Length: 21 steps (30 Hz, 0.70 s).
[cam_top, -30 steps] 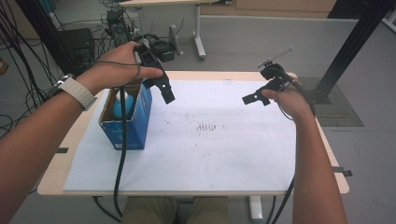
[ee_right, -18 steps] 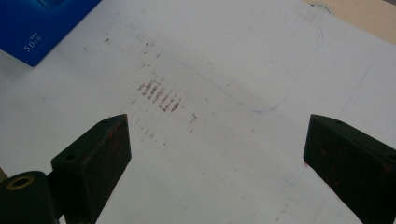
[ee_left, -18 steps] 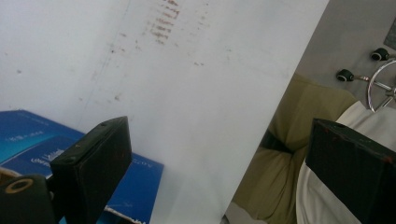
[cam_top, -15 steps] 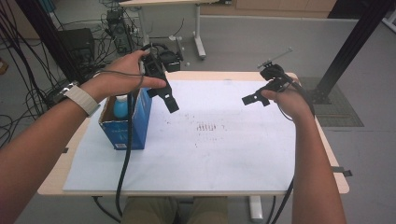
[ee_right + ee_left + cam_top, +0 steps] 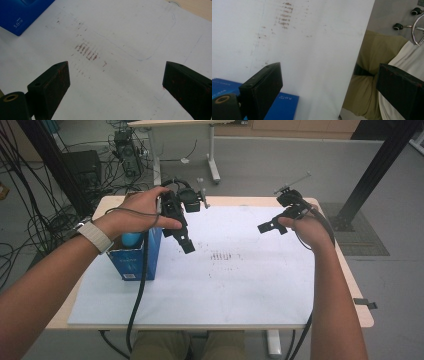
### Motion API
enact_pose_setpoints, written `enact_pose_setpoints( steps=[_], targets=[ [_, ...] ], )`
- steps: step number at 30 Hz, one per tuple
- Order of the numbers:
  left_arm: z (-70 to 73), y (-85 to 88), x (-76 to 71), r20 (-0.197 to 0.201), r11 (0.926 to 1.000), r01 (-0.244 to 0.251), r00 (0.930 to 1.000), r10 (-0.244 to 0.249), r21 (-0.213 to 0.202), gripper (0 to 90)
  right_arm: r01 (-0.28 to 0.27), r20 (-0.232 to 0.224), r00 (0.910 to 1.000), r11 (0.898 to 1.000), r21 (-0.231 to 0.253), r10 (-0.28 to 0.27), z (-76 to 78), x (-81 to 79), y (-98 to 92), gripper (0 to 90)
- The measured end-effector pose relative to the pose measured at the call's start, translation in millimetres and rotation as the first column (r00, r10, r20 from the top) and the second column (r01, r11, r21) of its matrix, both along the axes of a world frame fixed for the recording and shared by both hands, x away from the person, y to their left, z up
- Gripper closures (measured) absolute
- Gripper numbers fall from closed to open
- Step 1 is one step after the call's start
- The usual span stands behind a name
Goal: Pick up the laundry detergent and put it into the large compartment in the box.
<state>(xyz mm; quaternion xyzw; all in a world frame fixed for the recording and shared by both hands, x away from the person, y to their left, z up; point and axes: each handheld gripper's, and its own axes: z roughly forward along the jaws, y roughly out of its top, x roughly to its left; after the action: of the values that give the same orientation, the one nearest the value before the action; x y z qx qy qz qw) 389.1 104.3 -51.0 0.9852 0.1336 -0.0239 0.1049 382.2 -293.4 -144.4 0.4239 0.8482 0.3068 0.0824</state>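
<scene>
Your counter (image 5: 350,285) is a pale wood slab with rounded corners, nearly all of it under a flat white sheet (image 5: 260,290), matte, smudged at mid-sheet with short rust-brown dashes (image 5: 86,52) and a faint pencilled outline. The blue box (image 5: 134,262) stands upright at the sheet's left edge: glossy card, rectangular, open at the top, white print on its side, a rounded light-blue thing (image 5: 131,239) showing in its mouth.

Your left gripper (image 5: 181,237) hangs above the sheet just right of the box's top, your hand over the box. Its jaws are blocky, matte black, spread wide with nothing between them; in the left gripper view the box lies low behind the left jaw.

Your right gripper (image 5: 270,226) is held over the sheet's far right, well apart from the box, jaws likewise released and bare.
</scene>
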Motion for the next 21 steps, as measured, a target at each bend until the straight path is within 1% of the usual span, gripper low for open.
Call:
enact_pose_setpoints(
  steps=[3,8,9,10,12,13,16,19,21],
  targets=[
    [-3.5,-3.0,-4.0,0.005,0.9999,0.009,0.9999,-0.009,0.010,7.5,0.001,0.000,1.0000,1.000,-0.001,-0.001,-0.4,-0.6,0.4,7.3],
    [-7.7,-4.3,-6.6,0.004,0.9997,0.021,0.9998,-0.021,0.011,7.5,0.001,0.001,1.0000,1.000,-0.003,-0.001,0.1,-1.2,1.3,7.3],
    [-8.2,-5.3,-6.1,0.002,0.9994,0.030,0.9996,-0.030,0.018,7.6,-0.001,0.002,1.0000,1.000,-0.004,0.001,0.3,-1.2,1.9,7.3],
    [-9.3,-5.1,-6.9,0.002,0.9996,0.024,0.9997,-0.024,0.015,7.5,0.000,-0.001,1.0000,1.000,-0.003,0.000,0.7,-0.9,2.6,7.3],
    [-10.3,-5.7,-6.3,-0.001,0.9992,0.034,0.9994,-0.034,0.021,7.5,-0.001,-0.001,1.0000,1.000,-0.003,0.001,0.9,-0.7,3.6,7.3],
    [-11.8,-4.7,-7.1,-0.001,0.9995,0.027,0.9996,-0.027,0.014,7.5,-0.004,0.000,1.0000,1.000,-0.003,0.004,0.8,-0.5,4.1,7.3],
    [-13.5,-5.0,-6.4,-0.003,0.9991,0.038,0.9993,-0.038,0.019,7.5,-0.005,0.001,1.0000,1.000,-0.004,0.005,0.7,0.1,5.2,7.3],
    [-15.1,-3.3,-7.3,-0.001,0.9995,0.029,0.9996,-0.029,0.010,7.5,-0.004,0.000,1.0000,1.000,-0.004,0.004,0.6,0.4,5.4,7.3],
    [-15.5,-3.2,-7.5,0.000,0.9995,0.031,0.9995,-0.031,0.012,7.5,-0.006,-0.001,1.0000,1.000,-0.005,0.006,0.9,1.2,5.5,7.3]
  ],
)
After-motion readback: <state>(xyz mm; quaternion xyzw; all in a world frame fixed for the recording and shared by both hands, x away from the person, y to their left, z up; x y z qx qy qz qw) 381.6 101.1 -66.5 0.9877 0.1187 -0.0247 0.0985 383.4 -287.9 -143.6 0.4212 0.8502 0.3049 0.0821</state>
